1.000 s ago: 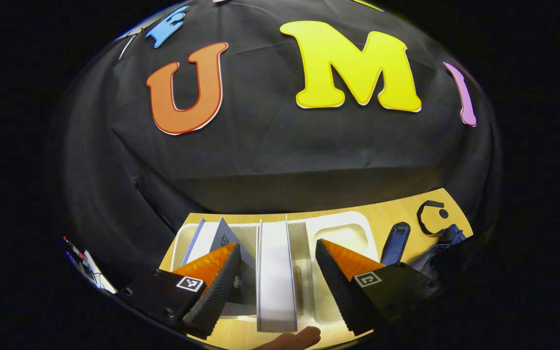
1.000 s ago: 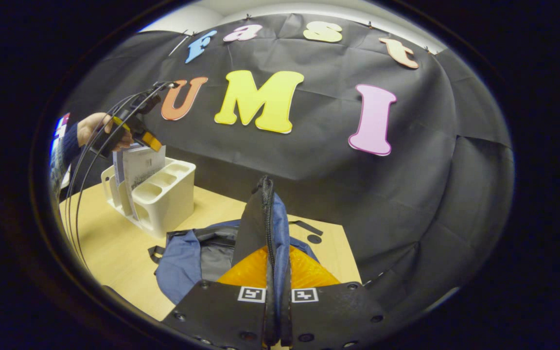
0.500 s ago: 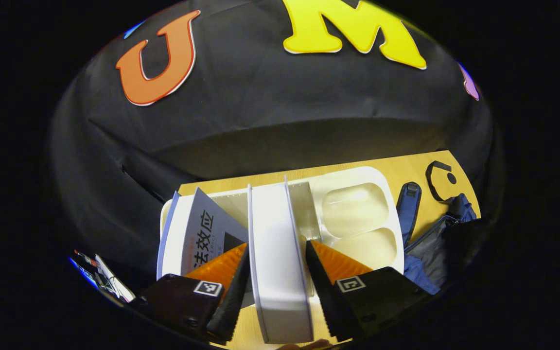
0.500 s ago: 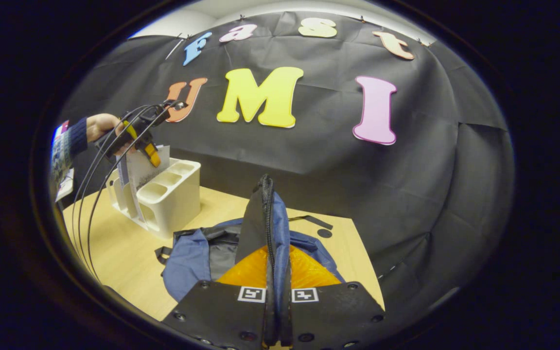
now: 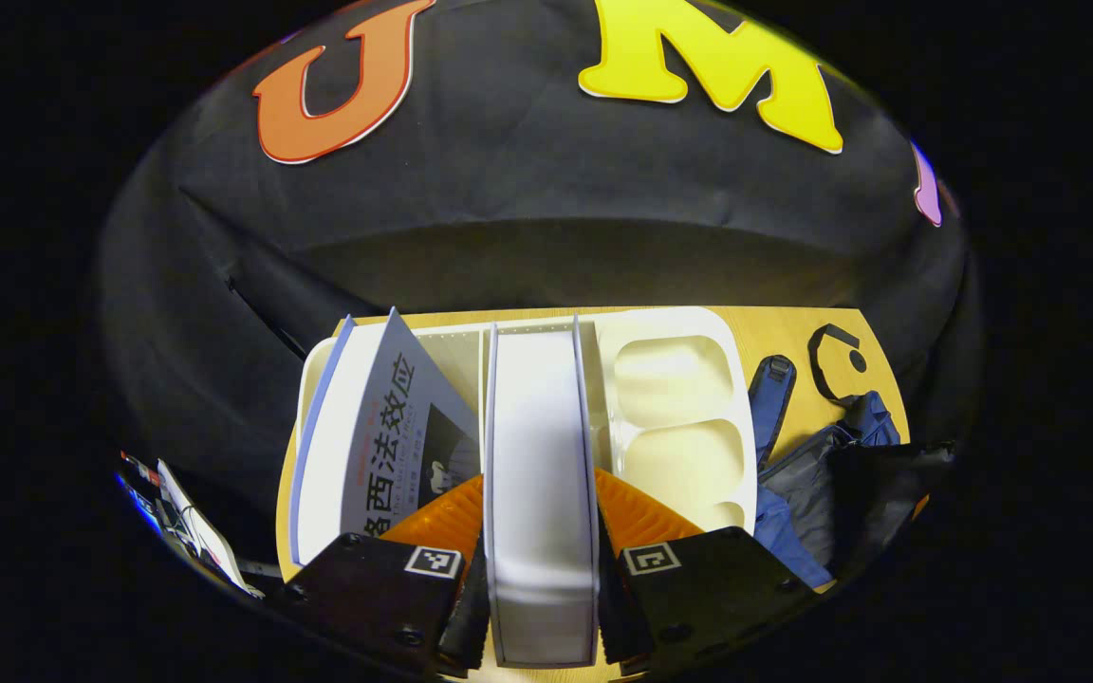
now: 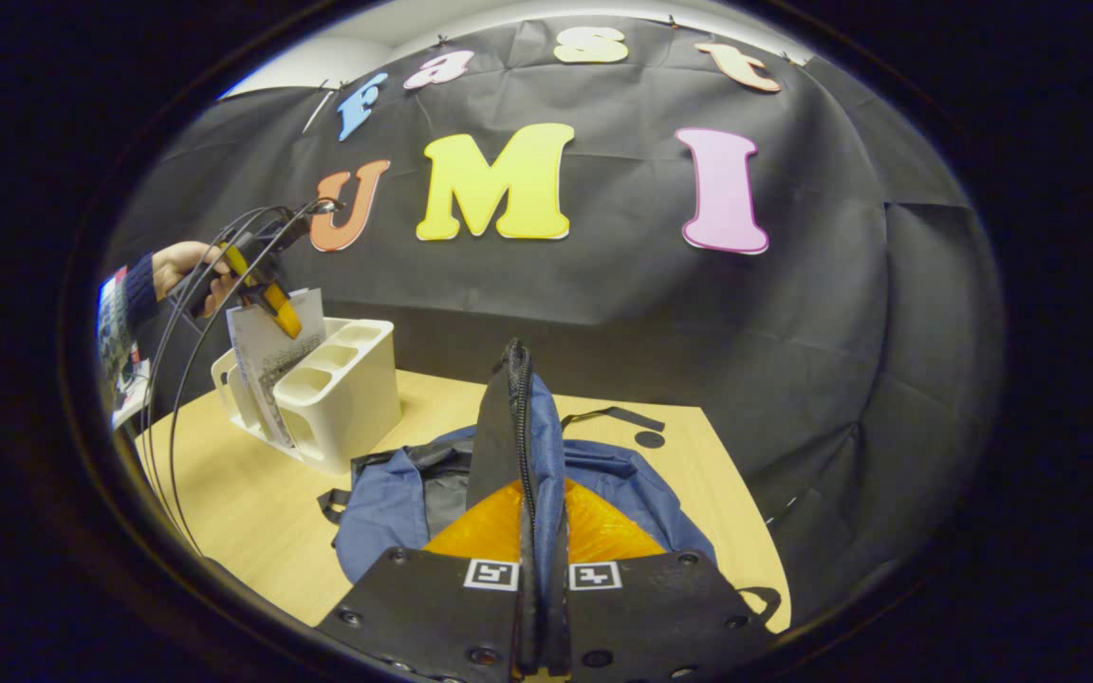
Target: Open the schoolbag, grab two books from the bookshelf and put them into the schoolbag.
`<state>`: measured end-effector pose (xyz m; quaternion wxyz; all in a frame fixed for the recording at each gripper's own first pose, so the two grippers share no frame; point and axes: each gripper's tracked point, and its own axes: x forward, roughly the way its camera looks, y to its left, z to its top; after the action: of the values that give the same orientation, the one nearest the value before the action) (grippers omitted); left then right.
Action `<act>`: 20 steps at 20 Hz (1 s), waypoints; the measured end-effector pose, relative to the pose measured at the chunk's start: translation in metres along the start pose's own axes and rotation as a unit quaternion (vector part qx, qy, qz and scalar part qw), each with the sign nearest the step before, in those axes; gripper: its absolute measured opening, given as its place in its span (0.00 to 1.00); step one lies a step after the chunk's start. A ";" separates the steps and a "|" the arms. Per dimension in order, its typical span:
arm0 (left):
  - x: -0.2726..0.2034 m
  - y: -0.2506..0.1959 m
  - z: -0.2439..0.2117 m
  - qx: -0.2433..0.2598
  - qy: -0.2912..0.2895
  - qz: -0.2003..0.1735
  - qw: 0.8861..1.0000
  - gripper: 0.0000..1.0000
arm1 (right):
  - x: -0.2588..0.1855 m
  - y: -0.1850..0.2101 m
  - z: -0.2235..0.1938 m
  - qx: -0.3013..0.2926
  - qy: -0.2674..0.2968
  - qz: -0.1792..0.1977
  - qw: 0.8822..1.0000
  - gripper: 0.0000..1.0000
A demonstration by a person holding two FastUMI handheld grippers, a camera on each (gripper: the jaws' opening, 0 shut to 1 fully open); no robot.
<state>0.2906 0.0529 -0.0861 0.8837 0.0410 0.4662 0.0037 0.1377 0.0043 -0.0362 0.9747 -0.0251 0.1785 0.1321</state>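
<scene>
White book [image 5: 537, 493] stood upright in the bookshelf [image 5: 675, 379], left gripper [image 5: 539, 607] fingers clamped on its sides. Right gripper [image 6: 539, 588] pinched the schoolbag [image 6: 594, 479] flap, lifted. Wooden table [image 6: 224, 484]; bare room around the bag.

On the grey book [image 5: 393, 446] leaning left of my tongs I read big characters "西法效应", with smaller print too blurred.

Light wood table [image 6: 224, 493]: white bookshelf [image 6: 342, 398] sits around ten o'clock, blue schoolbag [image 6: 385, 503] flopped near the middle, its black strap [image 6: 608, 415] trailing off toward one o'clock.
</scene>
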 end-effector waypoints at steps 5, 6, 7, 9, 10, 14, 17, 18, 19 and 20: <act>-0.036 0.012 -0.014 -0.005 -0.024 -0.020 0.999 0.47 | -0.003 -0.001 -0.011 0.026 -0.002 -0.005 1.000 0.05; -0.044 0.015 -0.018 -0.007 -0.028 -0.024 0.999 0.47 | -0.002 0.000 -0.011 0.028 0.000 -0.006 1.000 0.05; -0.054 0.018 -0.022 -0.009 -0.035 -0.027 0.999 0.47 | -0.002 0.002 -0.012 0.030 0.000 -0.005 1.000 0.05; -0.070 0.024 -0.028 -0.018 -0.055 -0.033 0.998 0.47 | 0.002 0.003 -0.014 0.036 0.002 -0.005 0.999 0.05; -0.077 0.029 -0.033 -0.028 -0.068 -0.033 0.997 0.47 | 0.003 0.005 -0.014 0.036 0.004 -0.005 0.999 0.05; -0.100 0.030 -0.065 -0.061 -0.083 -0.066 0.992 0.47 | 0.009 0.008 -0.016 0.030 0.013 -0.006 0.999 0.05; -0.105 0.033 -0.094 -0.085 -0.080 -0.081 0.990 0.47 | 0.009 0.010 -0.016 0.023 0.016 -0.010 1.000 0.05; -0.108 0.034 -0.101 -0.099 -0.078 -0.089 0.988 0.47 | 0.009 0.010 -0.013 0.019 0.015 -0.010 1.000 0.05; -0.111 0.036 -0.108 -0.118 -0.079 -0.095 0.985 0.47 | 0.009 0.010 -0.014 0.015 0.018 -0.012 1.000 0.05; -0.112 0.037 -0.112 -0.137 -0.081 -0.102 0.982 0.47 | 0.009 0.009 -0.014 0.010 0.023 -0.018 1.000 0.05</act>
<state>0.1361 0.0924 -0.0541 0.9115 -0.1279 0.3901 -0.0259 0.1390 0.0137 -0.0527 0.9729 -0.0211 0.2014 0.1120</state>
